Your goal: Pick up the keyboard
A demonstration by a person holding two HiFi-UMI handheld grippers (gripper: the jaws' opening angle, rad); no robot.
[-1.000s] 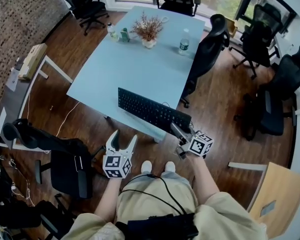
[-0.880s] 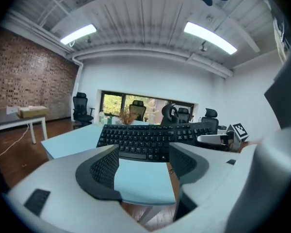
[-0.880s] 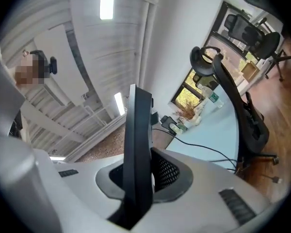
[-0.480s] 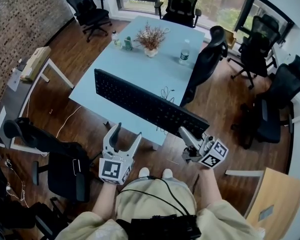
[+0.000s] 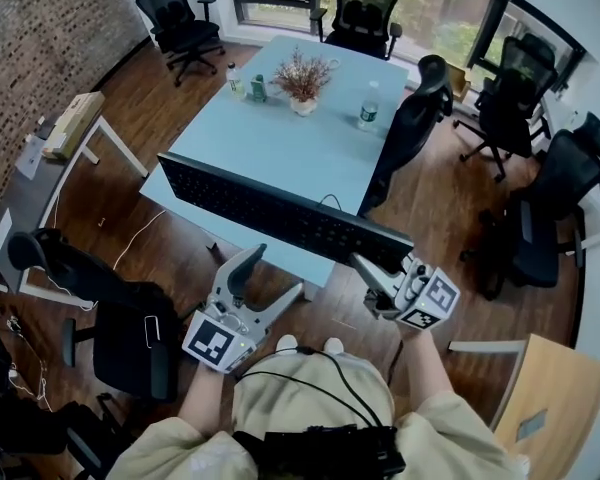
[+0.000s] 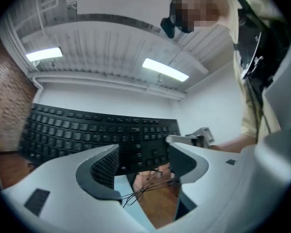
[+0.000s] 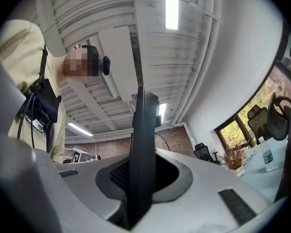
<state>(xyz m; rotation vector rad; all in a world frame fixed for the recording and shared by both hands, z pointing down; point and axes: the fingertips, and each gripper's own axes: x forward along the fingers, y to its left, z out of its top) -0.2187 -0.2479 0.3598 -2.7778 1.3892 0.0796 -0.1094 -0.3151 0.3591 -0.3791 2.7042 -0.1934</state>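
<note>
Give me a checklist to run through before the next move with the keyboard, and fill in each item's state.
1. Right gripper shut on the keyboard: ok, its fingers clamp the keyboard's right end.
2. Keyboard off the table: ok, it is held in the air above the near edge.
3. Second support under the keyboard: not ok, the left gripper is open and empty, below the keyboard and not touching it.
4. Cable free: cannot tell, it hangs below the keyboard and its far end is not visible.
5. Bottle and plant out of the way: ok, both stand at the table's far end, apart from the keyboard.
</note>
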